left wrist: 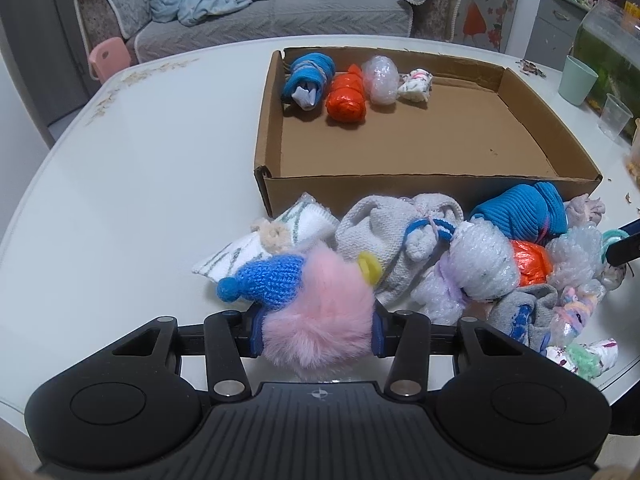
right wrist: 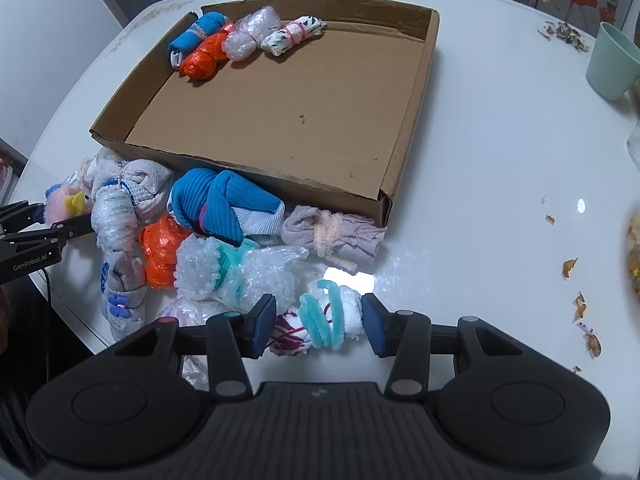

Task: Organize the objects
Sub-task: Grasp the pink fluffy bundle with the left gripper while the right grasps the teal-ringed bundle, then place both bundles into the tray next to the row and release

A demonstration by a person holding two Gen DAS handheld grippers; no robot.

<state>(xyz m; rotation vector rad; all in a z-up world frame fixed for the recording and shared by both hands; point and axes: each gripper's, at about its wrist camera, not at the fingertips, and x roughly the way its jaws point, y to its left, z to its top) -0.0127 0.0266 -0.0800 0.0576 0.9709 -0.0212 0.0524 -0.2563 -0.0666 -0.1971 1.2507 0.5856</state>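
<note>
Between the pads of the left tongs (left wrist: 318,330) sits a pink fluffy pompom (left wrist: 320,316) with a small blue knitted hat (left wrist: 264,282) joined to it; both pads press into the fur, so the tongs are closed on it, probably so it can be lifted out of the heap. It is at the near left edge of the pile of bundles (left wrist: 460,264), which lies on the white surface (left wrist: 140,200) just in front of the cardboard box (left wrist: 420,192).

Over at the near right edge of that pile, the right tongs (right wrist: 318,326) are spread apart around a white cloth roll tied with a teal pipe cleaner (right wrist: 320,320). The left pad looks to be touching the roll and the right pad is right beside it; I judge that no grip has been made yet.

Four bundles are lined up along the far wall of the box, starting at the far left corner: a blue sock roll (left wrist: 308,80), an orange plastic bundle (left wrist: 346,96), a bubble-wrap bundle (left wrist: 382,80) and a small white patterned roll (left wrist: 416,86). They touch side by side, which suggests a row being filled from left to right. All other floor space in the box is bare, so most of the sorting is still to do.

A mint green cup (right wrist: 612,66) stands on the surface to the far right of the box.
</note>
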